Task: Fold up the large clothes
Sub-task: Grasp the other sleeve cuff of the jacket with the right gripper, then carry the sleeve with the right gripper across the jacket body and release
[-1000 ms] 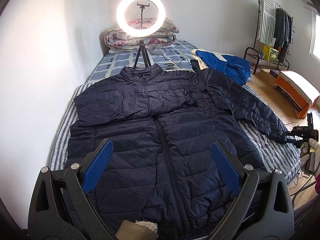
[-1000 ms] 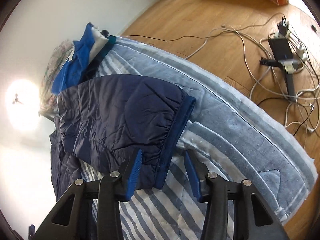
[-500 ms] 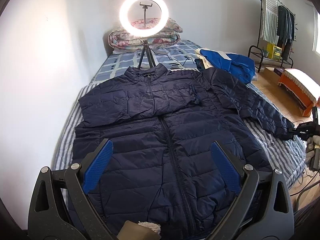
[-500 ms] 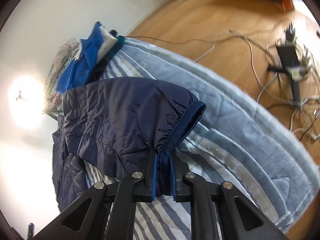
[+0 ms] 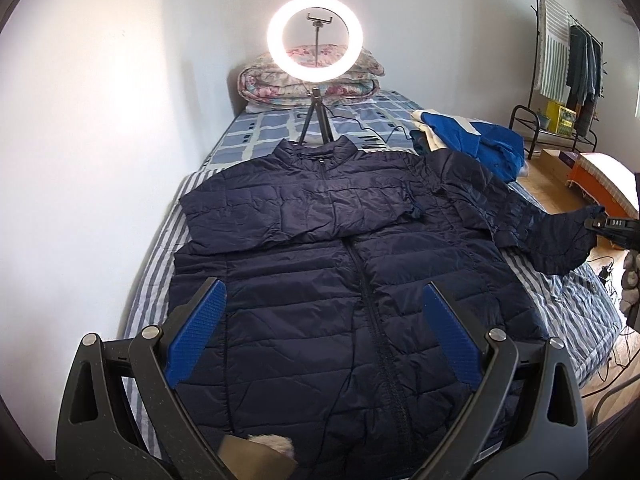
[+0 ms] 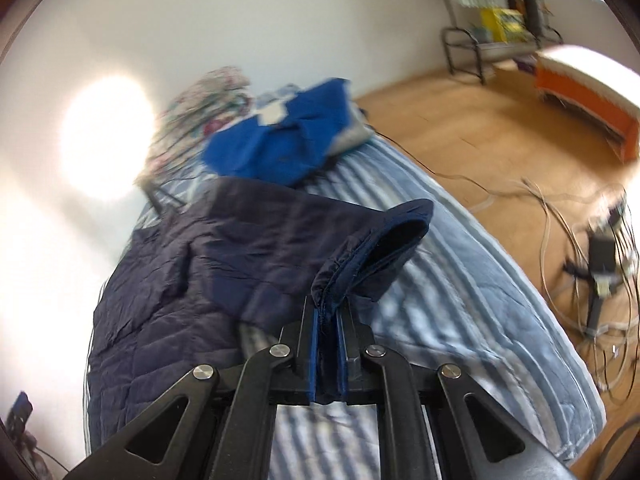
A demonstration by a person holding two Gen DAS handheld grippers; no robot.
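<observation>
A dark navy quilted jacket (image 5: 340,280) lies front up on the striped bed (image 5: 576,304), collar toward the far wall. One sleeve is folded across its chest. My left gripper (image 5: 324,332) is open and empty, hovering above the jacket's hem. My right gripper (image 6: 326,344) is shut on the cuff of the other sleeve (image 6: 360,256) and holds it lifted off the bed. In the left wrist view that raised sleeve (image 5: 556,240) hangs at the right bed edge from the right gripper (image 5: 592,224).
A lit ring light on a tripod (image 5: 316,40) stands behind the collar. Folded floral bedding (image 5: 308,84) lies at the bed head. Blue clothing (image 5: 476,140) lies at the far right of the bed. Cables (image 6: 580,232) run over the wooden floor. A clothes rack (image 5: 560,60) stands by the wall.
My right gripper closed on the sleeve cuff and lifted it off the bed. The left gripper stayed open, shifting slightly over the hem.
</observation>
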